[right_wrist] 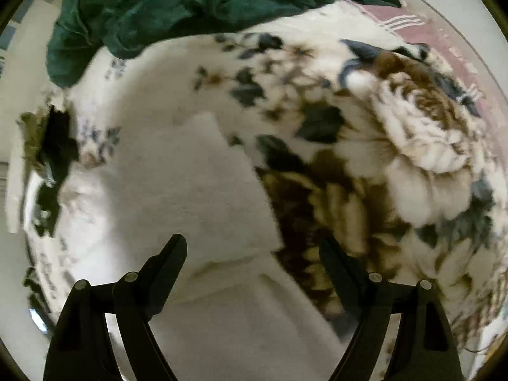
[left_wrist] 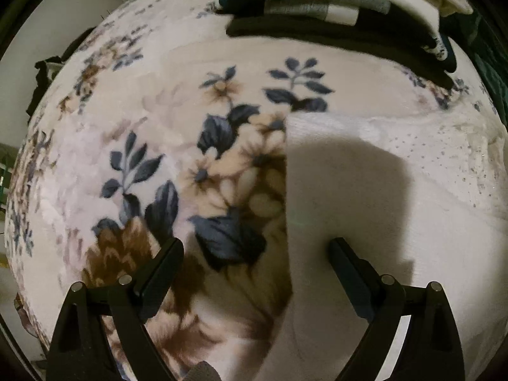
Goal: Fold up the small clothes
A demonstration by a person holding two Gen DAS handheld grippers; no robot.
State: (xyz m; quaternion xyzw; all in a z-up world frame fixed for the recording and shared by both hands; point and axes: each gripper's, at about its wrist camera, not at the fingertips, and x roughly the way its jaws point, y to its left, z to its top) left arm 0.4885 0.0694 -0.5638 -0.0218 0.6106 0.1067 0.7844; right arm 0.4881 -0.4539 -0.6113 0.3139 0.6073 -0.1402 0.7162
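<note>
The left gripper (left_wrist: 255, 249) was seen with its 2 fingers spread wide and nothing held between them. One finger (left_wrist: 165, 263) was poised over the floral blanket (left_wrist: 133, 146), the other (left_wrist: 346, 263) over the white garment (left_wrist: 365, 197), so that the garment's straight left edge ran up through the gap. The right gripper (right_wrist: 252, 250) was likewise spread wide and empty, its left finger (right_wrist: 168, 260) above the white garment (right_wrist: 190, 184) and its right finger (right_wrist: 336, 266) above the dark brown flowers of the blanket (right_wrist: 412, 146), with the garment's right edge crossing between them.

The garment was laid flat on the blanket, spanning from 1 gripper to the other; faint grey specks were visible on its far part in the left view. Whether either finger touched cloth could not be told.

The step in hand was judged to be the taking of both side edges for a fold. It would be done well if each edge were pinched at matching height, only the garment's layer being caught and none of the plush blanket beneath. The edges should then be lifted together and carried evenly, so that no crease is skewed.

Beyond, a stack of folded clothes (left_wrist: 333, 6) in black, grey and white was seen at the far side of the blanket, well apart from the garment, and a crumpled dark green cloth (right_wrist: 177, 3) lay at the far edge in the right view.
</note>
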